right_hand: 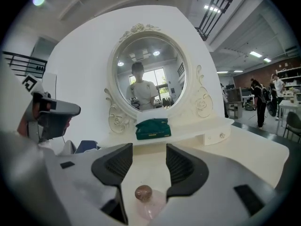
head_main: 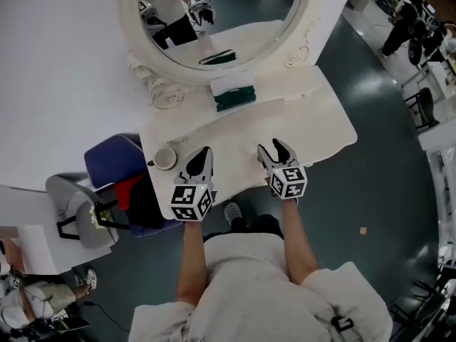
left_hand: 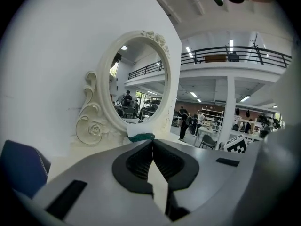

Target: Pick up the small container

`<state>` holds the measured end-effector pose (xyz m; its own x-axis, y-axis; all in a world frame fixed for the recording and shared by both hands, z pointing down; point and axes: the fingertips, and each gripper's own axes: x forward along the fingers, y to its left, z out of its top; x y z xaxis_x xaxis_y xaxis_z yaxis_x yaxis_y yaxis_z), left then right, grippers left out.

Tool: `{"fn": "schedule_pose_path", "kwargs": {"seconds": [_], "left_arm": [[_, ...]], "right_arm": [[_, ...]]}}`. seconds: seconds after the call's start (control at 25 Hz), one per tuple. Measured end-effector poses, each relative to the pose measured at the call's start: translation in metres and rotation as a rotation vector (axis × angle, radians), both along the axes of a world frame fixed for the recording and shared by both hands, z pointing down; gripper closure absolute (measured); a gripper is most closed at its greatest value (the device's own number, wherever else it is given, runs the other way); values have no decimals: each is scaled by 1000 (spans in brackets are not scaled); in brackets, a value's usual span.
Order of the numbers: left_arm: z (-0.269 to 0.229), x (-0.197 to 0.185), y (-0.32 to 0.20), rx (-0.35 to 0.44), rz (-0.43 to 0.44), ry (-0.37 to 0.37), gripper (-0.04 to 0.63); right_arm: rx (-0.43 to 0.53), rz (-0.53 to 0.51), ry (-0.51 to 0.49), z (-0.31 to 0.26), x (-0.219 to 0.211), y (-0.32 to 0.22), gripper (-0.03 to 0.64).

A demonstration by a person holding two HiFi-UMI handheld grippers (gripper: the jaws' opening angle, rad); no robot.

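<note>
A small pink bottle with a round brown cap stands on the white vanity table, low between the jaws of my right gripper. That gripper is open and nothing touches its pads; in the head view it hides the bottle. A small round cream pot sits at the table's left front. Just right of the pot, my left gripper hovers over the table with its jaws shut and empty.
An oval mirror in an ornate white frame rises at the table's back, with a teal box on the shelf below it. A blue chair and a grey chair stand left of the table. People stand far off on the right.
</note>
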<state>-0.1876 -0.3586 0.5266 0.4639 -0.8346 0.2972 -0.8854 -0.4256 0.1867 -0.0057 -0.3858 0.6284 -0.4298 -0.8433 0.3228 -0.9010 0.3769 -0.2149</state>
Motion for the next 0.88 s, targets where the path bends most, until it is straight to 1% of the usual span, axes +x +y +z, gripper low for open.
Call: {"fn": "schedule_pose_path", "kwargs": {"seconds": [0.12,0.28,0.4,0.6,0.76,0.88], "left_arm": [[8,12,7,-21,35,-1,568],[18,26,15,-42,78,-8,568],[22,31,19,-49,97,-13,568],[22,26,19,-47,93,-12,568],[24,17,17,-50,78,-18,568],[21,8,18,-48,61,-21,568]], "right_arm": [[-1,3,31,13,-4,6,388],[29,17,58,27,-3,15,391],[17,21,77,45,-2,19,391],[-14,7,94,64,-6,25,391],[-45,-21,126,79,-17,27,391],[-49,-42,166,85,-25,27,391]]}}
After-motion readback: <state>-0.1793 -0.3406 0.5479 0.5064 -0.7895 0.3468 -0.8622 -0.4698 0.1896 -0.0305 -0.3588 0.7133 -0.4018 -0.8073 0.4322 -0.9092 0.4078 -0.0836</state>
